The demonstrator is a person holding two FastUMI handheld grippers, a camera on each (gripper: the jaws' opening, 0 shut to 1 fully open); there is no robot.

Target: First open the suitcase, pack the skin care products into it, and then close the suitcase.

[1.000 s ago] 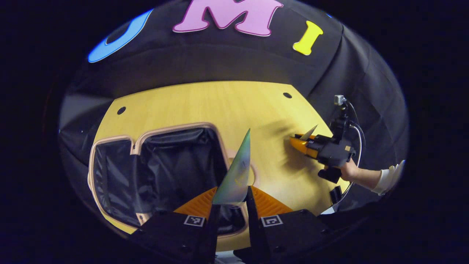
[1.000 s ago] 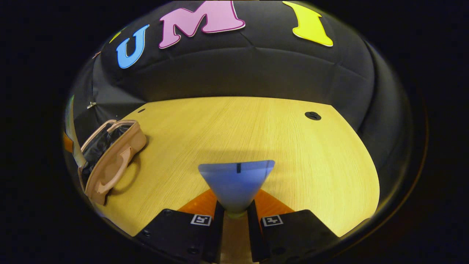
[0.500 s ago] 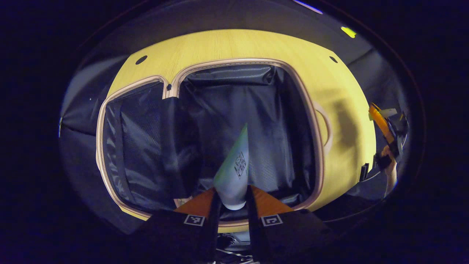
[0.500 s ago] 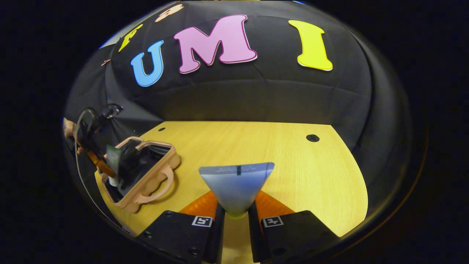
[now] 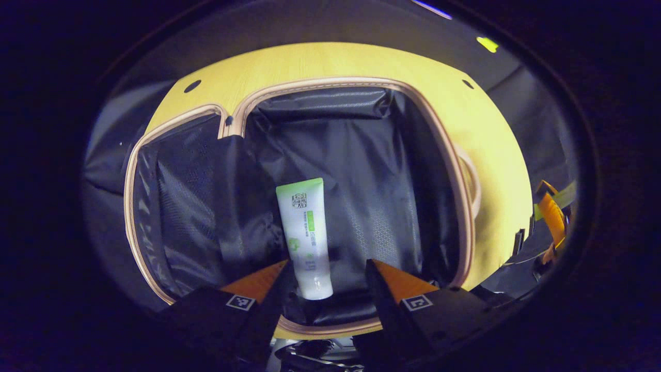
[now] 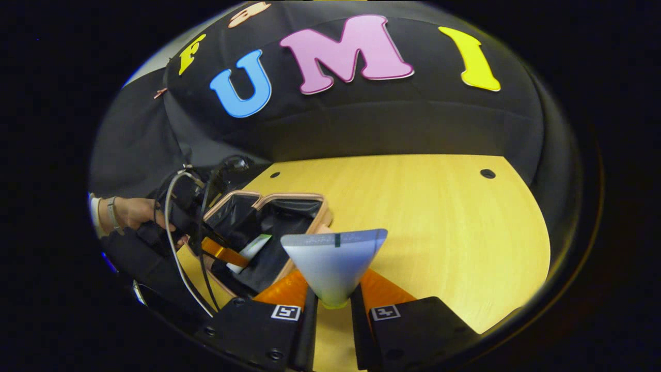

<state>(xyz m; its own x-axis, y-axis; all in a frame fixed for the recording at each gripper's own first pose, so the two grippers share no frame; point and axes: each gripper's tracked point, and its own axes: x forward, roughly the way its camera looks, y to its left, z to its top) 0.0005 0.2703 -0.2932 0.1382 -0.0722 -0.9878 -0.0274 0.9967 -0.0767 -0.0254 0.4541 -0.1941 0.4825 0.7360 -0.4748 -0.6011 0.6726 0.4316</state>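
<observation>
So the suitcase (image 5: 467, 170) is lying open on the table (image 5: 320, 59), and the left hand-held gripper (image 5: 326, 268) hangs right over the near end of it with its fingers spread wide. A white-and-green tube (image 5: 306, 235) sits between them, touching neither as far as I can see. It lies on the dark lining, long axis running near to far, cap end nearest.

The right hand-held gripper (image 6: 332, 294) is clamped on a second tube (image 6: 333, 263), crimped end fanning out forward. From there the suitcase (image 6: 315, 217) is off to the left and a bit farther out, so my guess is a leftward carry comes next.

The right gripper view also catches the person's hand (image 6: 135, 213) on the left tool, and shows both tubes at once.
</observation>
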